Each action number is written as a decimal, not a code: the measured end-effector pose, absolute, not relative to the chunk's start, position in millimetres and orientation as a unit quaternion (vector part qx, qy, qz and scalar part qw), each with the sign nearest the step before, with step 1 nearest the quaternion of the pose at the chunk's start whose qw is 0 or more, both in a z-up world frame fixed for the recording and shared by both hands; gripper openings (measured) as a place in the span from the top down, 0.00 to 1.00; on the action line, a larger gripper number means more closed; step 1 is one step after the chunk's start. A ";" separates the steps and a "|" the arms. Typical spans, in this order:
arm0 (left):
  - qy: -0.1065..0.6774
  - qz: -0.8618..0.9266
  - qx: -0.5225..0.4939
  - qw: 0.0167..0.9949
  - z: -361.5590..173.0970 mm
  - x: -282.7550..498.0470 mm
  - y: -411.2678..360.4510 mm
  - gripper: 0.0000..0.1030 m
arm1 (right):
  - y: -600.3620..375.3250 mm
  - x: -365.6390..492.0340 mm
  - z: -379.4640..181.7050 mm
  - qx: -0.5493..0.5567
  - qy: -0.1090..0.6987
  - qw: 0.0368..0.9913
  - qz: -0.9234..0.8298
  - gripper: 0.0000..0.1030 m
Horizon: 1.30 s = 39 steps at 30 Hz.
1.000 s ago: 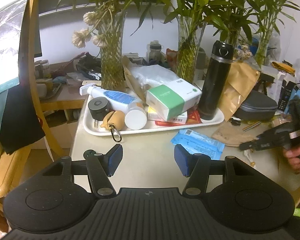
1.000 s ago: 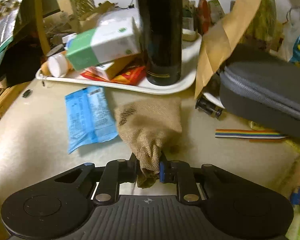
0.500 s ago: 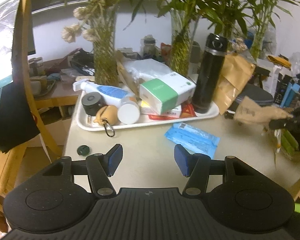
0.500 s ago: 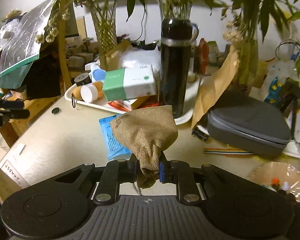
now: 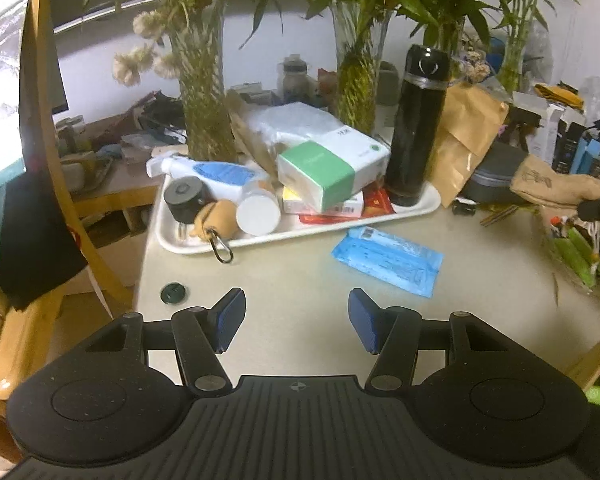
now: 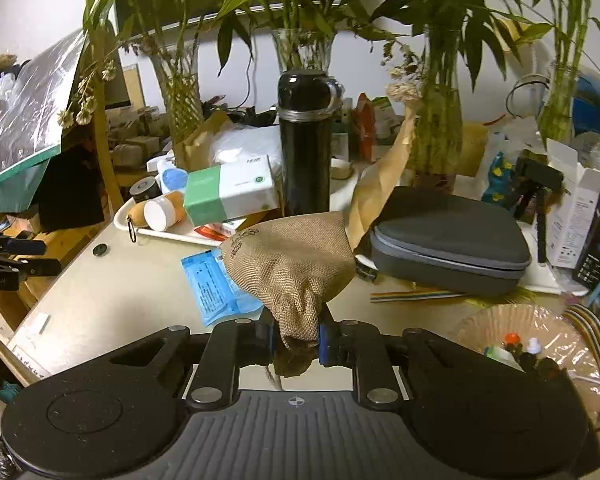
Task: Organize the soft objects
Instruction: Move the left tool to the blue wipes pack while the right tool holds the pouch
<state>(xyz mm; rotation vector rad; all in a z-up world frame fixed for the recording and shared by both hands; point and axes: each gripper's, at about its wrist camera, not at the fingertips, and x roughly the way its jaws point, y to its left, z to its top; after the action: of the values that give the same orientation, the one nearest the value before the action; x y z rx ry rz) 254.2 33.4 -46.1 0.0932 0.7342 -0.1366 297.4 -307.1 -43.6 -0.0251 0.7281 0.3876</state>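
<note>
Burlap pouch (image 6: 290,262) hangs pinched by its gathered neck in the right gripper (image 6: 296,338), lifted above the table (image 6: 112,292) with the blue packet (image 6: 216,282) ahead to its left, while the left gripper (image 5: 296,318) hovers spread over bare tabletop, its 2 pads empty.

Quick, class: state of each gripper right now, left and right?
Left gripper: open, holding nothing.
Right gripper: closed on the burlap pouch, gripped by its gathered neck.
</note>
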 end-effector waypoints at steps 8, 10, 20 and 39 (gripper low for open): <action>0.389 -0.040 0.072 0.918 -11.4 269.2 16.6 0.45 | -318.3 294.6 -41.6 0.029 0.362 0.915 0.177 0.79; 0.402 -0.043 0.059 0.913 -4.4 277.2 11.4 0.45 | -321.3 291.8 -40.1 0.036 0.359 0.916 0.173 0.79; 0.483 -0.027 0.035 0.874 -5.6 326.2 -33.3 0.45 | -333.1 277.4 -35.0 0.064 0.353 0.917 0.175 0.79; 0.617 0.096 -0.152 0.766 -100.6 431.7 -53.9 0.28 | -344.5 284.0 -39.5 0.086 0.359 0.911 0.184 0.78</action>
<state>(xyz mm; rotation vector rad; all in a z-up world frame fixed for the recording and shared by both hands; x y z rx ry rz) 431.7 -53.9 -100.6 -0.3295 1.3407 0.2076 284.0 -344.5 -39.5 0.1783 0.7406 0.3793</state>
